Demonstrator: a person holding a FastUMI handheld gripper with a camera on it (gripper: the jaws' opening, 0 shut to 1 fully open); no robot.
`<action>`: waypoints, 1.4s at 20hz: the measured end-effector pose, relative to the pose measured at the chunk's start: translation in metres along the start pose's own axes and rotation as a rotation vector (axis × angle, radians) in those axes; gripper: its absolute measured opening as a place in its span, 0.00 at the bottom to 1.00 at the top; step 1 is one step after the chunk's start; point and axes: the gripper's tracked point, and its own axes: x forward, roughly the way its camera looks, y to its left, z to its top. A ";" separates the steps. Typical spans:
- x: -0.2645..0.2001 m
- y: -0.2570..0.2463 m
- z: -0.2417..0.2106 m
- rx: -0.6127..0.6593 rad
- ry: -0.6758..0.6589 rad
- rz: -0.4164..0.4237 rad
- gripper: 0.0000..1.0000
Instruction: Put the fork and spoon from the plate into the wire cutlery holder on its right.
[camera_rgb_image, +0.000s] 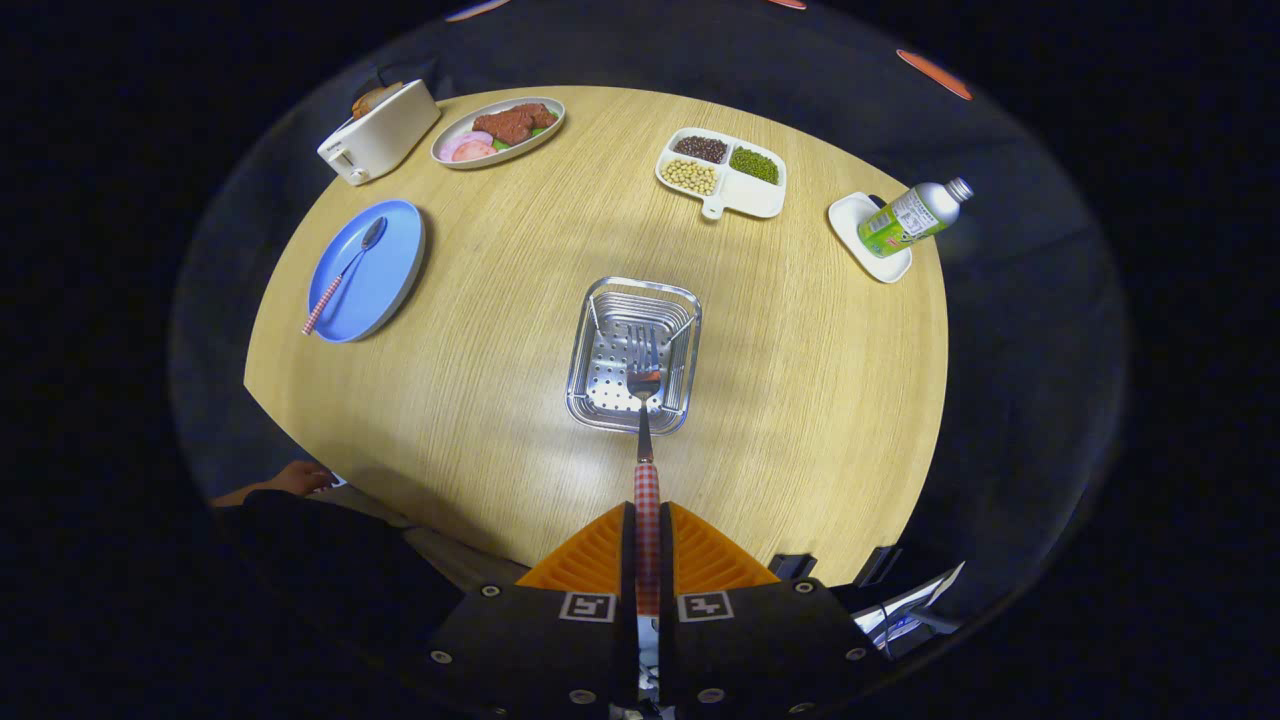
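My gripper (647, 530) is shut on the red-and-white checked handle of the fork (644, 420). The fork points straight ahead from the fingers, and its tines hang over the inside of the metal cutlery holder (600, 390), which stands in the middle of the wooden table just beyond the fingers. Far off to the left lies the blue plate (385, 280). On it rests the spoon (342, 275), bowl away from me, with a matching checked handle that reaches the plate's near rim.
A white toaster (378, 132) and an oval dish of food (497, 131) stand at the table's far left. A divided tray of beans (722, 172) sits behind the holder. At the far right a bottle (912, 218) stands on a white coaster. A person's hand (298, 478) rests by the near left table edge.
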 end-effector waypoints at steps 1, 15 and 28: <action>0.002 -0.001 -0.003 0.001 0.041 0.009 0.08; 0.027 -0.003 0.038 0.024 0.190 0.068 0.09; 0.002 0.019 0.076 0.258 -0.006 0.137 0.21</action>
